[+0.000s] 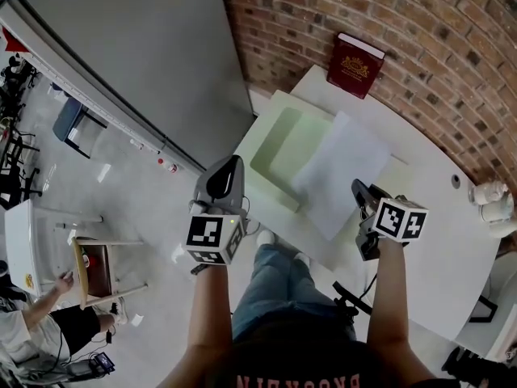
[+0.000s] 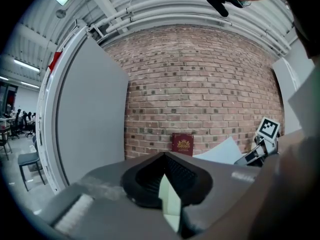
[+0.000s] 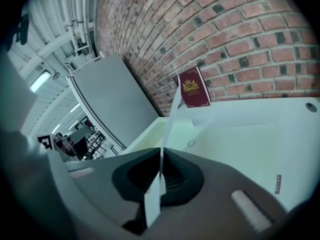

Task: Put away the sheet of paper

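The white sheet of paper [image 1: 343, 172] hangs tilted over the white table [image 1: 436, 241], its left part above an open pale green folder [image 1: 279, 148]. My right gripper [image 1: 361, 194] is shut on the sheet's near right edge. In the right gripper view the paper [image 3: 172, 114] runs edge-on between the closed jaws of that gripper [image 3: 161, 156]. My left gripper [image 1: 233, 166] is at the folder's near left side. It is shut on a pale green flap of the folder [image 2: 170, 199], seen between its jaws [image 2: 165, 176]. The left gripper view also shows the sheet [image 2: 225, 151] and the right gripper [image 2: 257, 153].
A dark red book [image 1: 355, 63] leans against the brick wall [image 1: 420, 31] at the table's far end. A white object [image 1: 493, 202] stands at the table's right edge. A grey partition [image 1: 145, 55] rises on the left. A person [image 1: 36, 322] and chairs are on the floor below left.
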Motion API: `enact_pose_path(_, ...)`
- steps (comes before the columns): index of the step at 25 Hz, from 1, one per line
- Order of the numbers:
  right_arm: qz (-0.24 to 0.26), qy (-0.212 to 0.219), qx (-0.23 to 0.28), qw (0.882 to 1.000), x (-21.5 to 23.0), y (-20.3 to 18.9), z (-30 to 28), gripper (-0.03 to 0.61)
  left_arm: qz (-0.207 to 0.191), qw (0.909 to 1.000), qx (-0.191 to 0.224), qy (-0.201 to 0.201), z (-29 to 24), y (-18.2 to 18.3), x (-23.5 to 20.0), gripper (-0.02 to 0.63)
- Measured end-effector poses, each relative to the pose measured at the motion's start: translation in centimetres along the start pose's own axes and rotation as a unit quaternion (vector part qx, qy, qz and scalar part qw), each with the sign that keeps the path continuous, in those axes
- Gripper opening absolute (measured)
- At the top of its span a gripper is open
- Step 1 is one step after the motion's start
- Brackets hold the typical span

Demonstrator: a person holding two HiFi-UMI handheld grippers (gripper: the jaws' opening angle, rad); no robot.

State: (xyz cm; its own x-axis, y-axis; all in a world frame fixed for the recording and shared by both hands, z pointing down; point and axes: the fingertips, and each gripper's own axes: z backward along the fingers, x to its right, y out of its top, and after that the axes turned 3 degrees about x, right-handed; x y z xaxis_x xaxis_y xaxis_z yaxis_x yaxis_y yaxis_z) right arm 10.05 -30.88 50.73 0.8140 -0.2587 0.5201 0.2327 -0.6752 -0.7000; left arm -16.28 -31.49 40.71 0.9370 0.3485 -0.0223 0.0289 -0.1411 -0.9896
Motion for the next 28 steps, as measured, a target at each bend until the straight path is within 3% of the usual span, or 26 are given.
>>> enact_pose_path(7, -0.003, -0.025, -0.055, 0.998, 2.0, -1.9, -1.0, 0.003, -0.004, 0.9998, -0.006, -0.018, -0.7, -0.6, 0.5, -0.002)
enact_pose_path(12, -0.031, -0.041, -0.083, 0.995, 4.1, -2.5, -1.9, 0.003, -0.005, 0.9999, -0.008, -0.014, -0.8, -0.5, -0.2, -0.002)
enact_pose_path(23, -0.114, 0.002, -0.104, 0.988, 5.6, -2.1, -4.8, 0.003, -0.012, 0.9998, -0.013, -0.009, -1.0, -0.6, -1.8, -0.002)
enact_pose_path(28, -0.128, 0.011, -0.109, 0.986, 5.5, -1.9, -6.4, 0.003, -0.011, 0.9998, -0.013, -0.007, -1.3, -0.6, -2.9, -0.002)
